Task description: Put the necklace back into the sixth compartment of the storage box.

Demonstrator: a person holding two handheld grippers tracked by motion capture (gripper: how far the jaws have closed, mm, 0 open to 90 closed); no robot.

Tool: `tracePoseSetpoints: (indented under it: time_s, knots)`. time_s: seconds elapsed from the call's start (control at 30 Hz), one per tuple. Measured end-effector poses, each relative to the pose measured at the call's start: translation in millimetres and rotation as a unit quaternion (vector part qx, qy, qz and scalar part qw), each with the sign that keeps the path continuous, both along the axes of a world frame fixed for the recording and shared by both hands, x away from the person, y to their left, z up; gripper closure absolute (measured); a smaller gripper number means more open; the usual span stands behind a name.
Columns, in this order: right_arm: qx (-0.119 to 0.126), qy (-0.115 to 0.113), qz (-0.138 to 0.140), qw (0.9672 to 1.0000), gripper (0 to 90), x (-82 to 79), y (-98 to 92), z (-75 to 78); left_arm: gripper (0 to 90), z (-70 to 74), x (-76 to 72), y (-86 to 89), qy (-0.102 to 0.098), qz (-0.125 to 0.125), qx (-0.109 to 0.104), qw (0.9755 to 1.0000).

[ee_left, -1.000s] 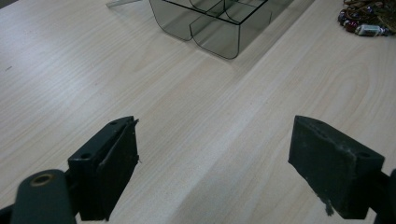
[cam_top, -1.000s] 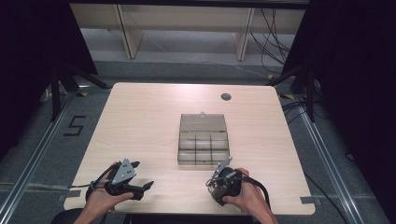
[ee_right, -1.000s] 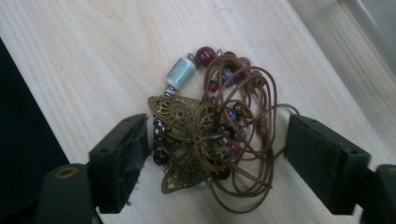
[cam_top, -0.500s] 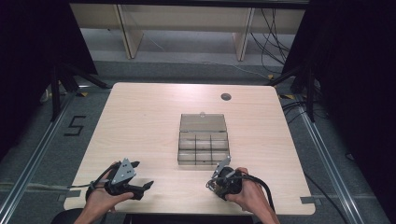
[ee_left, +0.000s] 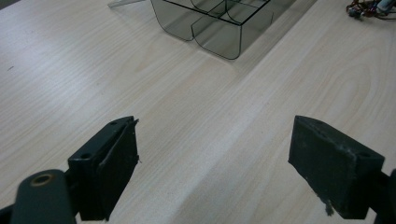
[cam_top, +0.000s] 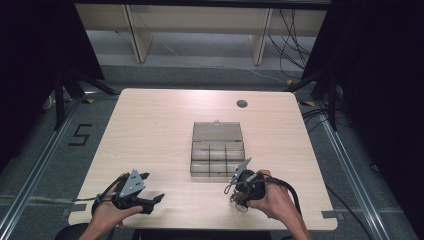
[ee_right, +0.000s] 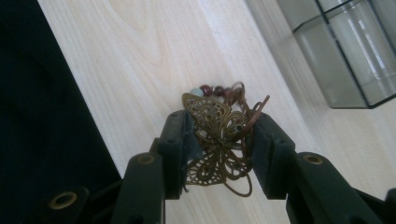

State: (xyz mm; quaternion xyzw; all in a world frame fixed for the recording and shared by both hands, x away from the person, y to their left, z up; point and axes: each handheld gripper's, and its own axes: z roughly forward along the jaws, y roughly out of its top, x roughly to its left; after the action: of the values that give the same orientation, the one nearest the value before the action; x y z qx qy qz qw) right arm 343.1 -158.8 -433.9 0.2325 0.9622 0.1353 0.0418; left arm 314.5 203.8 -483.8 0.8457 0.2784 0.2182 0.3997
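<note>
A filigree brass butterfly ornament (ee_right: 215, 135) with a brown cord and red beads sits between the pads of my right gripper (ee_right: 215, 140), which is shut on it just above the wooden table. In the high view the right gripper (cam_top: 237, 192) is near the table's front edge, right of centre, with the ornament (cam_top: 239, 201) hanging under it. A clear compartment box (cam_top: 217, 150) with its lid laid back stands just beyond it. My left gripper (cam_top: 153, 187) rests at the front left, open, its jaws (ee_left: 212, 163) wide apart over bare wood.
The box (ee_left: 210, 23) lies ahead of the left gripper, and the ornament (ee_left: 369, 7) shows at the far right of that view. The box corner (ee_right: 345, 51) is close to the right gripper. A round cable hole (cam_top: 242, 104) sits at the table's back.
My right hand has lifted a little off the table with the ornament in the gripper. The left hand and the box have not moved.
</note>
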Motion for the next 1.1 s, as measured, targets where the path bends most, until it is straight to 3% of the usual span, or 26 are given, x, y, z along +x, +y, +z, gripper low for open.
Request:
tracePoseSetpoints:
  time_s: [0.1, 0.13, 0.2, 0.57, 0.6, 0.67, 0.7, 0.73, 0.77, 0.83, 0.87, 0.97, 1.0, 1.03, 1.07, 1.1]
  knots:
    - [-0.001, 0.003, 0.004, 1.0, 61.0, 1.2, -0.5, 7.3, 15.1, -1.0, -0.5, -1.0, 0.005, 0.006, -0.017, 0.9998]
    - [0.0, -0.002, 0.005, 1.0, 61.0, 2.2, -1.2, 9.7, 15.1, -0.2, 0.2, 0.6, 0.003, 0.005, -0.006, 1.0]
    - [0.001, -0.004, 0.002, 1.0, 61.0, 3.2, -2.1, 16.2, 15.1, -0.3, -0.1, 0.4, 0.001, 0.008, -0.001, 1.0]
    - [0.006, -0.019, 0.003, 0.9998, 61.0, 7.8, -5.1, 42.2, 15.1, -0.5, 0.6, 0.6, 0.001, 0.004, -0.003, 1.0]
    - [0.007, -0.02, 0.006, 0.9998, 61.1, 8.6, -4.8, 43.9, 15.1, -1.5, 0.4, -0.7, 0.001, 0.008, -0.014, 0.9999]
    - [0.009, -0.022, 0.011, 0.9997, 61.0, 11.7, -3.4, 50.1, 15.1, -1.0, 1.5, 0.7, 0.002, 0.001, -0.003, 1.0]
    - [0.009, -0.022, 0.011, 0.9997, 61.0, 11.7, -3.4, 50.1, 15.1, -0.8, 1.8, 0.9, 0.003, 0.002, 0.002, 1.0]
    - [0.007, -0.022, 0.014, 0.9996, 61.1, 13.6, -2.9, 52.4, 15.1, -1.7, 1.7, -0.5, 0.001, 0.003, -0.009, 1.0]
    - [0.001, -0.019, 0.009, 0.9998, 61.1, 16.5, -1.0, 57.3, 15.1, -0.8, 1.5, 0.1, 0.002, 0.0, -0.001, 1.0]
    - [0.001, -0.018, 0.014, 0.9997, 61.1, 18.9, -0.5, 59.6, 15.1, -1.6, 0.9, -1.8, 0.002, 0.005, -0.014, 0.9999]
    - [0.0, -0.018, 0.012, 0.9998, 61.1, 20.8, 0.4, 62.0, 15.1, -0.7, 1.5, -0.4, 0.002, 0.0, -0.002, 1.0]
    - [0.003, -0.012, 0.016, 0.9998, 61.1, 28.2, 1.9, 69.4, 15.1, -0.8, 2.2, -0.3, 0.003, -0.003, -0.003, 1.0]
    - [-0.004, -0.001, 0.02, 0.9998, 61.1, 30.6, 2.8, 72.8, 15.1, -0.8, 2.2, -0.4, 0.002, -0.003, -0.003, 1.0]
    - [0.001, -0.007, 0.004, 1.0, 61.1, 30.5, 3.7, 74.9, 15.1, -0.8, 2.2, -0.3, 0.003, -0.003, -0.002, 1.0]
    - [0.007, -0.01, 0.018, 0.9998, 61.1, 34.4, 3.7, 76.7, 15.1, -1.1, 1.9, -0.6, 0.006, -0.001, -0.005, 1.0]
    - [-0.003, -0.003, 0.018, 0.9998, 61.1, 39.9, 4.8, 82.0, 15.1, -1.4, 1.5, -0.9, 0.009, 0.002, -0.008, 0.9999]
